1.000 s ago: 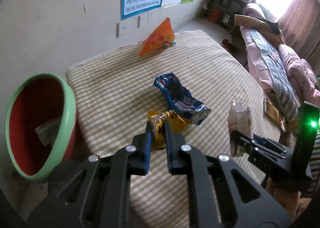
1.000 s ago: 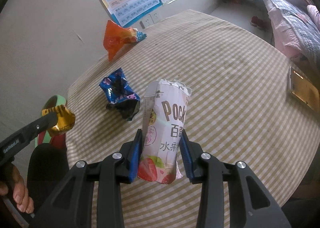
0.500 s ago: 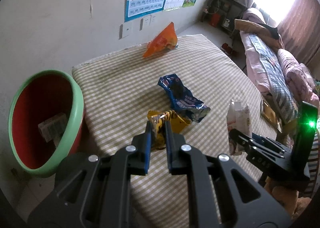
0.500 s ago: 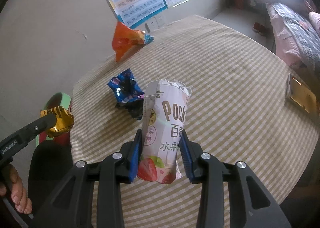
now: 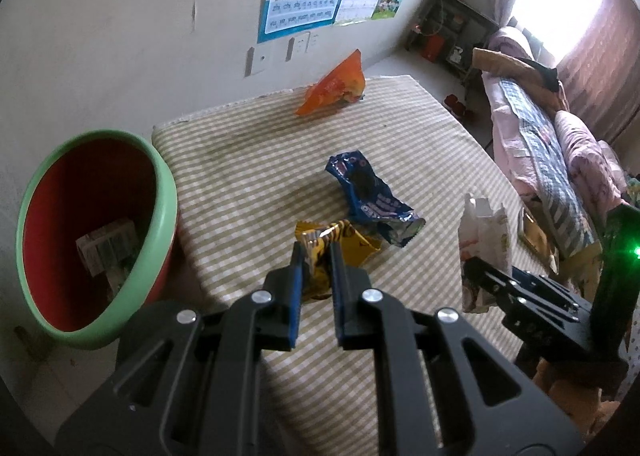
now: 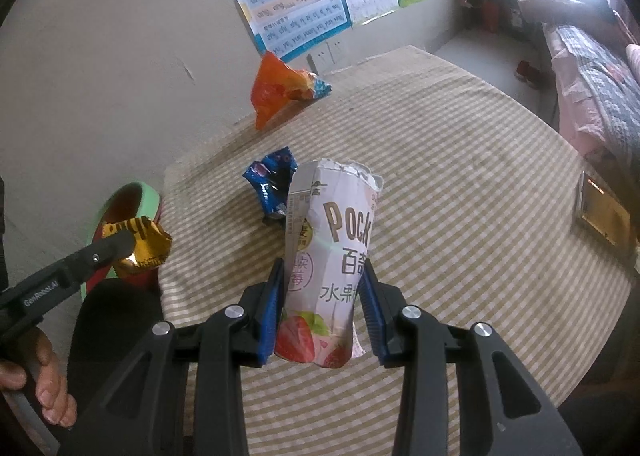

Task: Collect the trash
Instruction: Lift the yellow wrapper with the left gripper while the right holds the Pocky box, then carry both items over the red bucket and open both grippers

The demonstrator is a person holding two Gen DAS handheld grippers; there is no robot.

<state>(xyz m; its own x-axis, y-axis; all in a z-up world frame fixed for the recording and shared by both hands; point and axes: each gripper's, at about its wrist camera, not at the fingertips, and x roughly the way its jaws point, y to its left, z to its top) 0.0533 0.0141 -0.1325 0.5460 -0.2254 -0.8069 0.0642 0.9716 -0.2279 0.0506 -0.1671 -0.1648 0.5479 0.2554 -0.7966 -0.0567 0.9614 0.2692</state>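
Note:
My left gripper (image 5: 316, 256) is shut on a crumpled gold wrapper (image 5: 340, 240) and holds it above the checked tablecloth (image 5: 248, 184). From the right wrist view the same gold wrapper (image 6: 138, 246) hangs near the bin's rim. My right gripper (image 6: 322, 280) is shut on a pink and white Pocky box (image 6: 330, 256) with a torn top; that Pocky box (image 5: 484, 244) also shows at the right of the left wrist view. A blue wrapper (image 5: 372, 204) and an orange bag (image 5: 334, 86) lie on the table. The green-rimmed red bin (image 5: 92, 232) stands left of the table.
A carton (image 5: 106, 246) lies inside the bin. A small framed object (image 6: 602, 214) rests near the table's right edge. Posters hang on the wall behind, and a bed with blankets (image 5: 548, 144) stands to the right. A hand (image 6: 40, 384) grips the left tool.
Both grippers have lifted a little and drifted, each still holding its item. The bin now shows more of its inside in the left wrist view.

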